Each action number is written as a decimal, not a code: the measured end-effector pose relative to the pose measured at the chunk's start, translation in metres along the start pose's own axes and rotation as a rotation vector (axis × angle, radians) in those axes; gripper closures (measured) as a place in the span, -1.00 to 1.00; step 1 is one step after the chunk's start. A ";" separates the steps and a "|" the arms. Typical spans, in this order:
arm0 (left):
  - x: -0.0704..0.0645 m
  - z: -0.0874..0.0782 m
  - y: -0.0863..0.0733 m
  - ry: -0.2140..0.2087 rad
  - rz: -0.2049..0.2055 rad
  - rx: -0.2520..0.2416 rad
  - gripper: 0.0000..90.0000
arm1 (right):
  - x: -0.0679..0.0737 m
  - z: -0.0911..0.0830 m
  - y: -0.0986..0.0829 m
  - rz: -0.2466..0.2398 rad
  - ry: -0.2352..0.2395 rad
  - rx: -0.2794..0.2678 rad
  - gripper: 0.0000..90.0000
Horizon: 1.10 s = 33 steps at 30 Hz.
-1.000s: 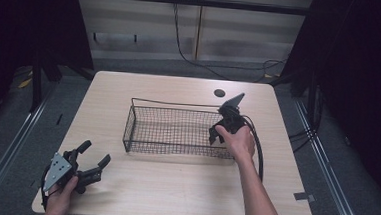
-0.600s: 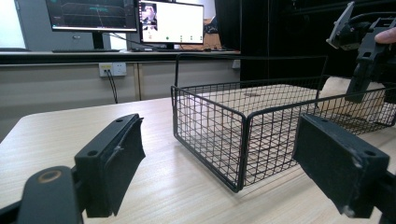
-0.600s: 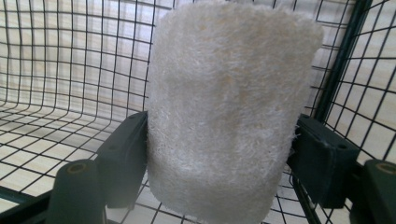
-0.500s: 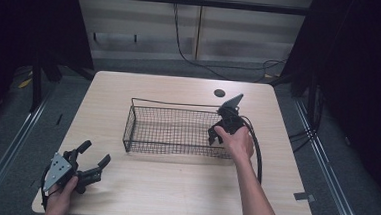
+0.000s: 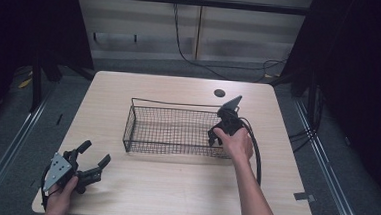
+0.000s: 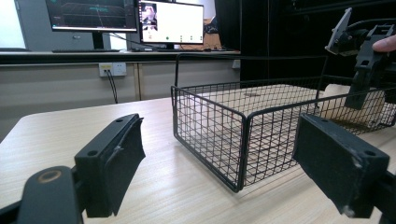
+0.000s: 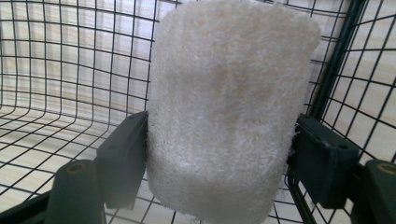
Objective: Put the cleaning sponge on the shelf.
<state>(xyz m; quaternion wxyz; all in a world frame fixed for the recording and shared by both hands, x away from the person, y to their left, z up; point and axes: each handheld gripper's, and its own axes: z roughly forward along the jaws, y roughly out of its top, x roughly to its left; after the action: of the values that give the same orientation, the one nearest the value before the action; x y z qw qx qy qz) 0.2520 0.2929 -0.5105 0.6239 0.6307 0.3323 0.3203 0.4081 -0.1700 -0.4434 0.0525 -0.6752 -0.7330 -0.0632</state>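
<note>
- The right gripper (image 7: 219,154) has its jaws clamped on a pale sponge (image 7: 224,107) inside the wire basket (image 5: 177,131) (near its corner).
- The left gripper (image 5: 92,159) rests on the worktop (image 5: 173,186), jaws wide.

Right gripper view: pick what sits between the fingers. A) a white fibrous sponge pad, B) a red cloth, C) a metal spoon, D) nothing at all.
A: in the right gripper view the right gripper has its fingers pressed against both sides of a white fibrous sponge pad, inside the wire basket.
</note>
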 end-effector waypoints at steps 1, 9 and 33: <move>0.000 0.000 0.000 0.000 0.000 0.000 -0.65 | 0.001 0.000 0.000 0.001 0.001 0.004 -0.43; 0.000 0.000 0.000 0.000 0.000 0.000 -0.65 | 0.002 0.002 0.001 -0.003 -0.001 0.001 -0.44; 0.000 0.000 0.000 0.000 0.000 0.000 -0.65 | 0.000 -0.004 -0.002 -0.021 0.043 -0.004 -0.66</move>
<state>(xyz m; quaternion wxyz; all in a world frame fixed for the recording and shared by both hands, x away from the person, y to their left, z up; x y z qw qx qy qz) 0.2520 0.2929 -0.5105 0.6238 0.6307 0.3323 0.3205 0.4060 -0.1705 -0.4391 0.0662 -0.6663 -0.7385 -0.0795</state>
